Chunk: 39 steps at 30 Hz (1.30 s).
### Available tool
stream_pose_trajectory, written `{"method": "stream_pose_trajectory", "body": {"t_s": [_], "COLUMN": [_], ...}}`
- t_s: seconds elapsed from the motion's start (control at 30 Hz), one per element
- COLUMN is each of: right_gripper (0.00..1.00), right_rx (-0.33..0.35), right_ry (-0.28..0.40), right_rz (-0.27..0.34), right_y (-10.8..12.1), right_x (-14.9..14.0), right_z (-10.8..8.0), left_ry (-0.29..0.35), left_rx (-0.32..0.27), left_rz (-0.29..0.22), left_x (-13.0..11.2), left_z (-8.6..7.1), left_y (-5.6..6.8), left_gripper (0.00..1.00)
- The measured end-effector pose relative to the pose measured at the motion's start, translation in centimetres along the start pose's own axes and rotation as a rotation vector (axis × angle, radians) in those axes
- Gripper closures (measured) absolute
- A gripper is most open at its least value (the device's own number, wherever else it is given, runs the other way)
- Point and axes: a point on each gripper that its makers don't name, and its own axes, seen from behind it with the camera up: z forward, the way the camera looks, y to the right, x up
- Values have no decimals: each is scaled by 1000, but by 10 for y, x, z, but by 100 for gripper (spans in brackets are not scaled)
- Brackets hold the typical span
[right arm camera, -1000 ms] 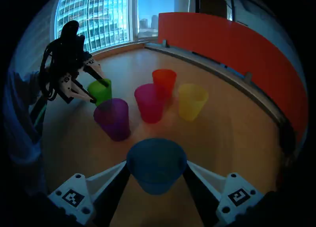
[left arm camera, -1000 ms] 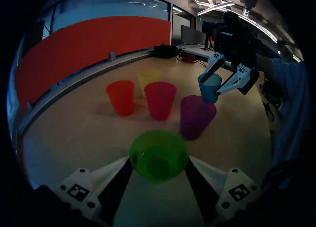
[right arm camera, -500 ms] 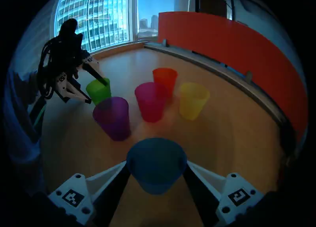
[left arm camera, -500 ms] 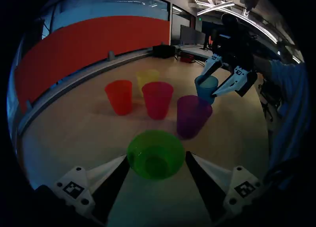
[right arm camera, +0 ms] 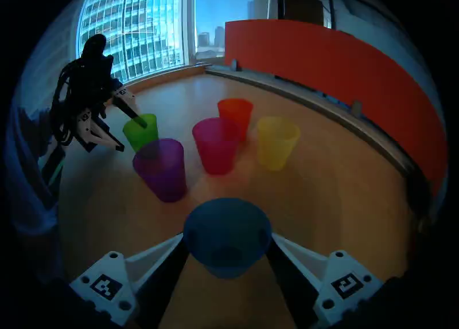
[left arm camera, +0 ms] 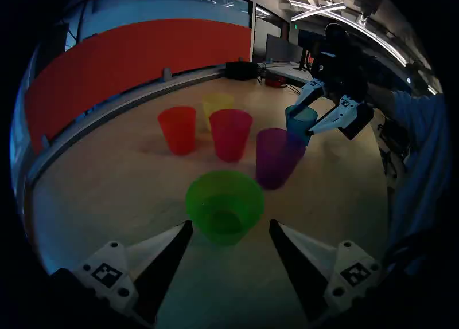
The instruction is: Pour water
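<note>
A green cup (left arm camera: 225, 206) stands on the wooden table (left arm camera: 103, 180), just ahead of my left gripper (left arm camera: 229, 223). That gripper is open, with a small gap between each fingertip and the cup's sides. In the right gripper view the same gripper (right arm camera: 129, 135) sits beside the green cup (right arm camera: 141, 131). My right gripper (right arm camera: 226, 237) is shut on a blue cup (right arm camera: 226, 234). In the left gripper view it (left arm camera: 303, 121) holds the blue cup (left arm camera: 300, 118) behind a purple cup (left arm camera: 275, 157), which hides the blue cup's base.
Red (left arm camera: 178, 128), yellow (left arm camera: 217, 102) and pink (left arm camera: 230, 134) cups stand in a cluster mid-table. A long orange panel (left arm camera: 126, 48) runs along the table's far side. A person's blue sleeve (left arm camera: 421, 157) is at the right. Windows (right arm camera: 137, 31) lie beyond the table.
My left gripper has let go of the green cup and drawn back a little, so the cup now stands on the table. The right gripper still holds the blue cup, shifted slightly.
</note>
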Motion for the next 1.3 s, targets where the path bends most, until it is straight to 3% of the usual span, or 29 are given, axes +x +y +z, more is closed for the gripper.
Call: {"method": "stream_pose_trajectory", "body": {"t_s": [0.37,0.5,0.8,1.1,1.3], "right_gripper": [8,0,0,0,0], "right_rx": [-24,-41,-62,-113,-165], "right_ry": [0,-8,-4,13,50], "right_rz": [10,14,27,54,91], "right_y": [0,4,2,4,11], "right_x": [-11,-14,-20,-36,-40], "right_z": [-7,-8,-20,-46,-65], "left_ry": [2,10,26,69,114], "left_rx": [25,27,54,142,237], "left_rz": [-2,-7,-20,-46,-72], "left_x": [0,0,-3,-7,-8], "left_z": [-8,-10,-21,-46,-66], "left_y": [2,4,6,-3,-14], "left_gripper": [0,0,0,0,0]}}
